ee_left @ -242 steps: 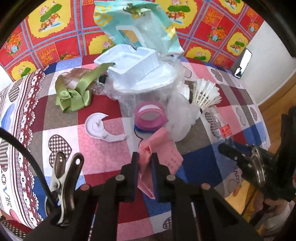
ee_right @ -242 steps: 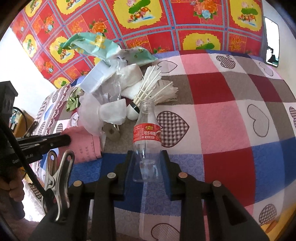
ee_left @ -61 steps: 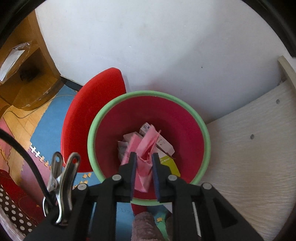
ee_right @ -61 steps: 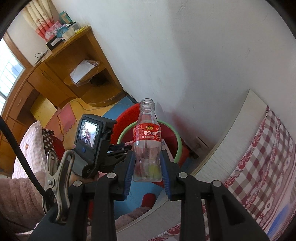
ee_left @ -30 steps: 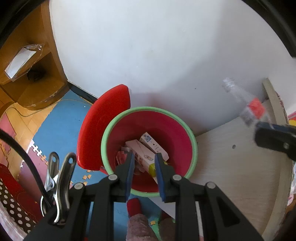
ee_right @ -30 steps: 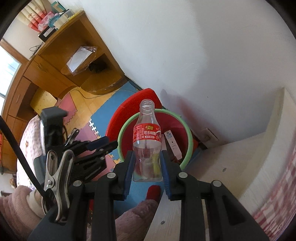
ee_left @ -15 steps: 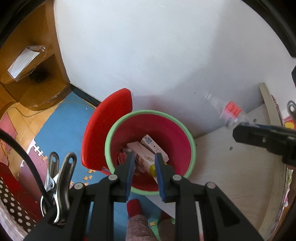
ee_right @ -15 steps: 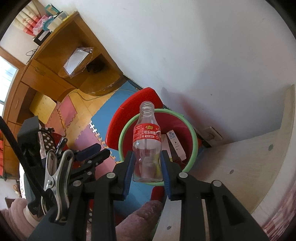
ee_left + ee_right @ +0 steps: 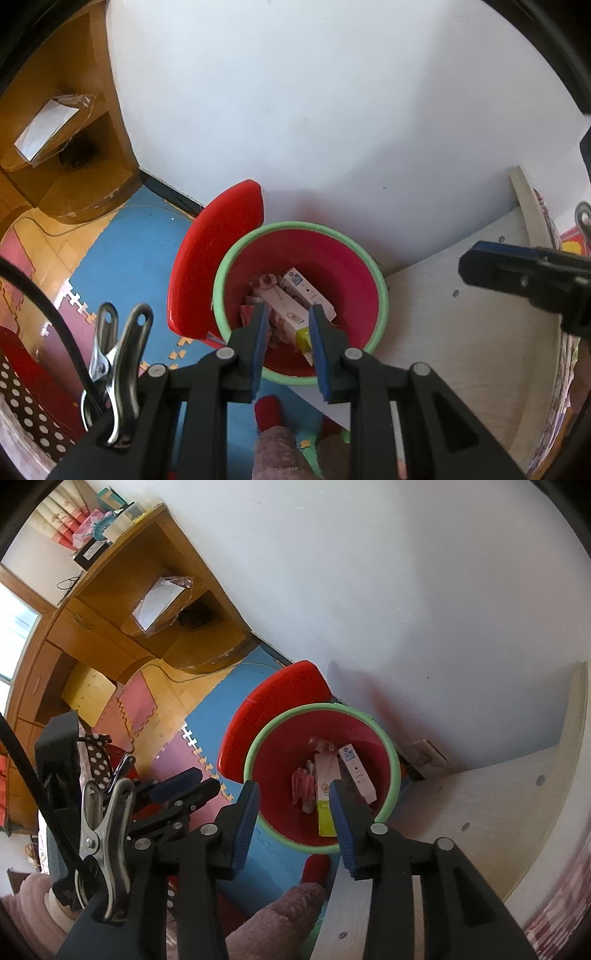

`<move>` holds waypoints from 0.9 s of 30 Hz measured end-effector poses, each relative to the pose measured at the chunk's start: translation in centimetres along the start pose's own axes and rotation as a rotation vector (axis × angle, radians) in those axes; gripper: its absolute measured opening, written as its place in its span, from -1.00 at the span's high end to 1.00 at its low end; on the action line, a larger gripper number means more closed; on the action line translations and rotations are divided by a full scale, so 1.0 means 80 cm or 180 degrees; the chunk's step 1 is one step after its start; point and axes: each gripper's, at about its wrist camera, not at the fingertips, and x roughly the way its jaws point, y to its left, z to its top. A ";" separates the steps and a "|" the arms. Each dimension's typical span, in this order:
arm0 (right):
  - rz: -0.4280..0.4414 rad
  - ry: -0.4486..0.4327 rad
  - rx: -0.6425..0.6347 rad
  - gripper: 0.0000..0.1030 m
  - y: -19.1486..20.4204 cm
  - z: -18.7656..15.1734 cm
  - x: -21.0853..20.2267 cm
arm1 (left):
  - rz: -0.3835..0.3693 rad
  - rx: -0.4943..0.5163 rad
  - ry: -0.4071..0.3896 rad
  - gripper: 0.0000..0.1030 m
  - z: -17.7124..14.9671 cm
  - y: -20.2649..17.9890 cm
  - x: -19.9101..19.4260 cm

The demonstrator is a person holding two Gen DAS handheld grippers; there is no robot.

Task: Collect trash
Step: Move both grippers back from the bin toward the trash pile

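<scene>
A red bin with a green rim (image 9: 301, 226) (image 9: 321, 707) stands on the floor below both grippers, its red lid (image 9: 214, 258) tipped up behind it. Inside lie white cartons (image 9: 306, 293) (image 9: 356, 771), crumpled pink paper (image 9: 303, 786) and a blurred clear bottle (image 9: 321, 744) (image 9: 267, 281) near the far wall. My left gripper (image 9: 286, 308) is open over the bin with nothing between its pads. My right gripper (image 9: 293, 786) hangs above the bin; its jaws are opening and nothing is between them. Its dark fingers (image 9: 476, 258) reach in from the right in the left wrist view.
A white wooden panel (image 9: 461, 350) borders the bin on the right, a white wall behind. A wooden desk (image 9: 110, 627) stands at the left over foam floor mats (image 9: 122, 251). A person's pink fuzzy sleeve (image 9: 273, 923) and a red slipper (image 9: 267, 410) are below.
The bottle has left the right gripper, whose jaws have spread wider; it now shows blurred inside the bin. The left gripper has barely shifted.
</scene>
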 end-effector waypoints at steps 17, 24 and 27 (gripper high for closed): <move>0.0229 -0.0367 0.0272 0.22 -0.003 -0.051 -0.076 | 0.0032 0.0320 0.0016 0.55 0.032 -0.046 -0.050; 0.0165 -0.0661 0.0523 0.22 -0.033 -0.078 -0.131 | 0.0030 0.0621 0.0037 0.55 0.047 -0.096 -0.063; 0.0132 -0.0763 0.0690 0.22 -0.051 -0.093 -0.151 | -0.0023 0.0769 0.0054 0.55 0.051 -0.121 -0.068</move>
